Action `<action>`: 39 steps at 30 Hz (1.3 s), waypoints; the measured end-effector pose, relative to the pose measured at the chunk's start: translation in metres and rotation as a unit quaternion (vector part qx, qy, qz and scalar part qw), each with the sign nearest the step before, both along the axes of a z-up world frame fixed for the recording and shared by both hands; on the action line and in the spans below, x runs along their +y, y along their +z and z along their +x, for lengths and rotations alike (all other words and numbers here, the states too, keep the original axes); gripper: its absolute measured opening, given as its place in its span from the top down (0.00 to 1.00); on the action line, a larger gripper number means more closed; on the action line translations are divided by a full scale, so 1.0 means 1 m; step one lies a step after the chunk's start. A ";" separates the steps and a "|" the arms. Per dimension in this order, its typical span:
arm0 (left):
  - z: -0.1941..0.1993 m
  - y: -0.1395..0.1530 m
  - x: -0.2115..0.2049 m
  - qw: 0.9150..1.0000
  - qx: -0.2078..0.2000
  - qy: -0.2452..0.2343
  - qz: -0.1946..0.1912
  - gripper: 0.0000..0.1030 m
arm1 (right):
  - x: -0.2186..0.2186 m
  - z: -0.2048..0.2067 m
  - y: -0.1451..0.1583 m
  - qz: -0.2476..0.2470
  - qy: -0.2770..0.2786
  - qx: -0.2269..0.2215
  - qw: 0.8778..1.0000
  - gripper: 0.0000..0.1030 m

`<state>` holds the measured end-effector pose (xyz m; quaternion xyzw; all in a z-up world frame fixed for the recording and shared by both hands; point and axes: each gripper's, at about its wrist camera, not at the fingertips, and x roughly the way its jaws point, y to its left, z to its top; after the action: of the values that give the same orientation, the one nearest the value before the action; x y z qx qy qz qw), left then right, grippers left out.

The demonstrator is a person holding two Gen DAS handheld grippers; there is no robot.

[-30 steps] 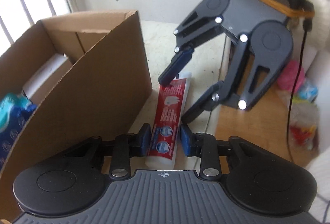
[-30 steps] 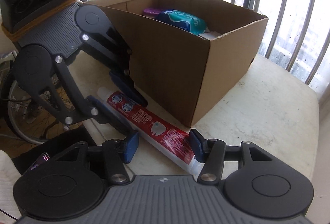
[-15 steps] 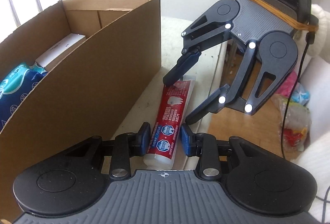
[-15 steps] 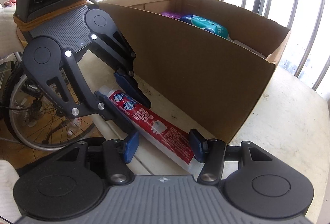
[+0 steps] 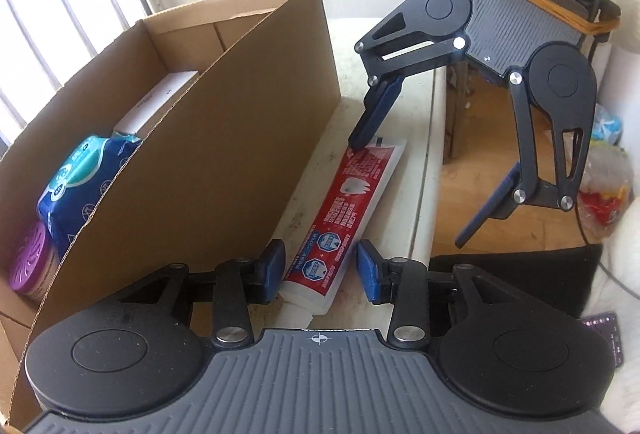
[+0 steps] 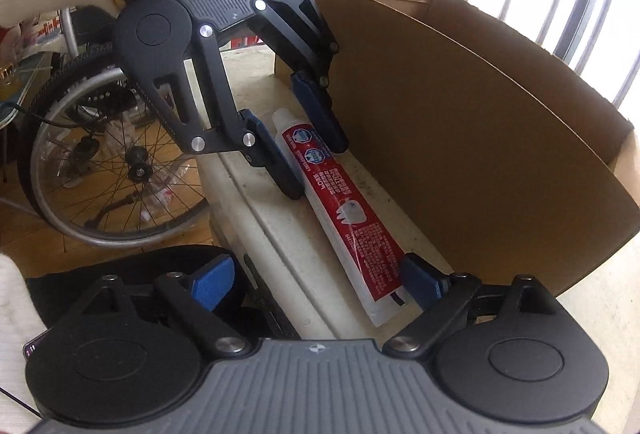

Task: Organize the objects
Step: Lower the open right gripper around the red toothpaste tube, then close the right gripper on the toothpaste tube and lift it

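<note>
Since the toothpaste tube (image 5: 340, 210) lies flat beside the cardboard box (image 5: 224, 138), your left gripper (image 5: 320, 270) and right gripper (image 6: 316, 274), jaws just widened, straddle its ends unclenched.

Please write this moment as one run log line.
left gripper: opening, astride toothpaste tube | right gripper: opening wide, released | tube: on table beside cardboard box

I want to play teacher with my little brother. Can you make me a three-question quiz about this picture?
1. True or false: the toothpaste tube is inside the cardboard box.
2. Which tool has its jaws wider apart, the left tool or the right tool?
3. Fill in: the round tin in the box has a ____ lid.

Key:
1. False, it lies on the table beside the box.
2. The right tool.
3. Purple.
</note>
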<state>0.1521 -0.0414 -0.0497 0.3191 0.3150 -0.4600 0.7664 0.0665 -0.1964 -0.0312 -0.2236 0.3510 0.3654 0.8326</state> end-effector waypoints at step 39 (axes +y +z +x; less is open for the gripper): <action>-0.049 -0.002 -0.040 0.985 -0.068 -0.007 0.156 0.77 | 0.016 -0.002 0.003 -0.038 -0.029 -0.047 0.998 0.64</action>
<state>0.1028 -0.0811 -0.0517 0.4676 0.3278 -0.3883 0.7233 0.0645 -0.1804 -0.0279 -0.2618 0.3321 0.3162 0.8492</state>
